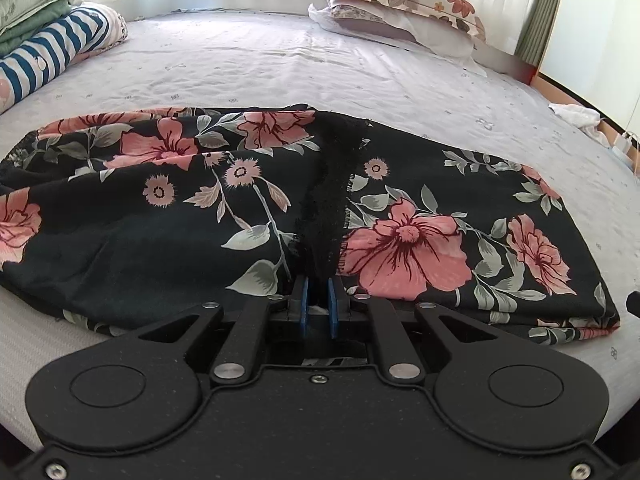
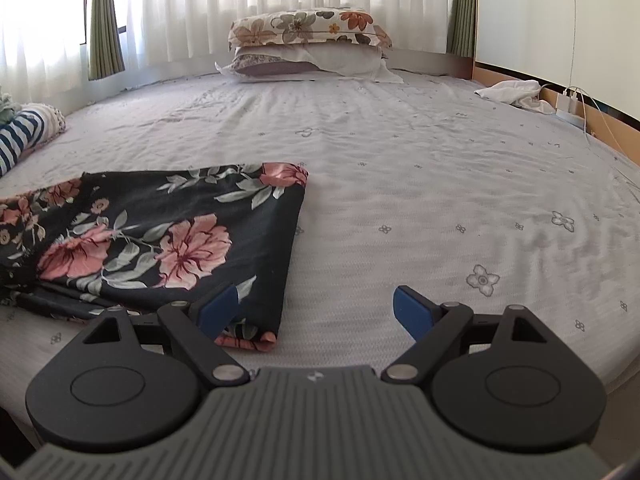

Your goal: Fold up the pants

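Pants (image 1: 248, 200), 1 pair, black w/ pink flowers, lie flat on the bed (image 1: 280, 60) near its front edge, long axis running left-right across both views; black lace strip at the mid seam points straight at the left hand-held gripper (image 1: 318, 304); its blue pads sit close together at the near hem w/ the dark lace edge between them, so prob. clamped on the pants, though contact is partly hidden; right hand-held gripper (image 2: 316, 312) has fingers wide apart, empty, hovering just beside the pants' right end (image 2: 256, 332), its left finger over the cloth; left is nearer the middle, right nearer the end corner; next fold likely brings one end over along that axis; 2 pillows (image 2: 308, 26) stacked at the far side.
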